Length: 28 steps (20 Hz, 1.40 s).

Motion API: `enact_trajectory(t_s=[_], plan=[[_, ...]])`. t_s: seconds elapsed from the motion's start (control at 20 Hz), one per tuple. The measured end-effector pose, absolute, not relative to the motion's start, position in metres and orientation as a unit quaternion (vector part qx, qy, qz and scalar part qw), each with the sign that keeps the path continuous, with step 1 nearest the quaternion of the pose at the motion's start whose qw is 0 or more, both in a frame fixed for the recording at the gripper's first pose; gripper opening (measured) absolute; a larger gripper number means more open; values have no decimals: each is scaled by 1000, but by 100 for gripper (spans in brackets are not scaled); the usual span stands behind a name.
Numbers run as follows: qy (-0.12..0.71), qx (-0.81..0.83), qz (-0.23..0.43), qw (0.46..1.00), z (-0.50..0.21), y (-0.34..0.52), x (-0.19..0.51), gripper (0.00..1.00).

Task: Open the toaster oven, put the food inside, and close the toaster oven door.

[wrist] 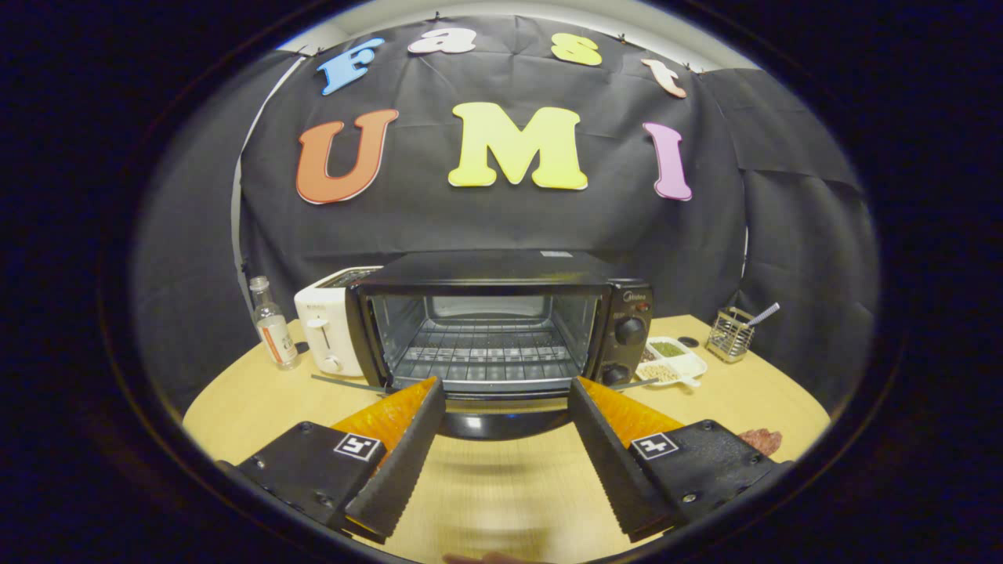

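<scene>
1. Beyond the fingertips, near the middle of the tabletop (235, 407) toward its back edge, stands the toaster oven (501, 325), a black box with its door (497, 411) dropped fully open toward the camera.
2. That door is hard to read: it shows as a dark curved slab just ahead of the fingers, its side ends hidden behind the fingertips, and whether the tips touch it cannot be told.
3. Inside the oven a wire rack (486, 352) spans the cavity; nothing can be made out lying on it. Two knobs (629, 330) sit on the right-hand control panel, one above the other.
4. The gripper (505, 392) is spread wide, its fingers well apart with bare wood between them, and it has hold of nothing.
5. Toward the right front edge of the tabletop, a reddish piece of food (762, 440) peeks out from behind the gripper's right body, mostly hidden; what kind it is cannot be told.
6. Left of the oven, touching or nearly so, a white toaster (325, 329) is partly covered by it; further left stands a small clear bottle (274, 325).
7. Right of the oven lies a white divided dish (674, 362) with greenish and pale fillings, too small to identify, and a wire holder (729, 333) near the right back edge.
8. Something blurred and pale sits at the front edge below the fingers; it cannot be identified.
</scene>
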State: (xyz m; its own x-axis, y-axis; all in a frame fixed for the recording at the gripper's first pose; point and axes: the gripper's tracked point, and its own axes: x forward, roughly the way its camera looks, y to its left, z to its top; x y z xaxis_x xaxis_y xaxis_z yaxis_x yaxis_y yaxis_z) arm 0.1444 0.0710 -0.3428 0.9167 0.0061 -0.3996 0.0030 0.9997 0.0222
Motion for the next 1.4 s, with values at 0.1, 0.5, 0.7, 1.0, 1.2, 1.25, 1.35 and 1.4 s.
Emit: enact_trajectory(t_s=[0.1,0.5,0.7,1.0,1.2,1.25,1.35,1.4], plan=[[211,4,6,977,-352,69,136,100],[290,6,6,957,-425,64,95,100],[331,19,11,944,-451,73,86,100],[337,-8,16,941,-443,73,85,100],[340,10,32,940,-420,66,79,100],[338,8,38,940,-412,62,77,100],[328,-1,46,944,-393,48,71,100],[323,-5,50,945,-383,40,68,100]])
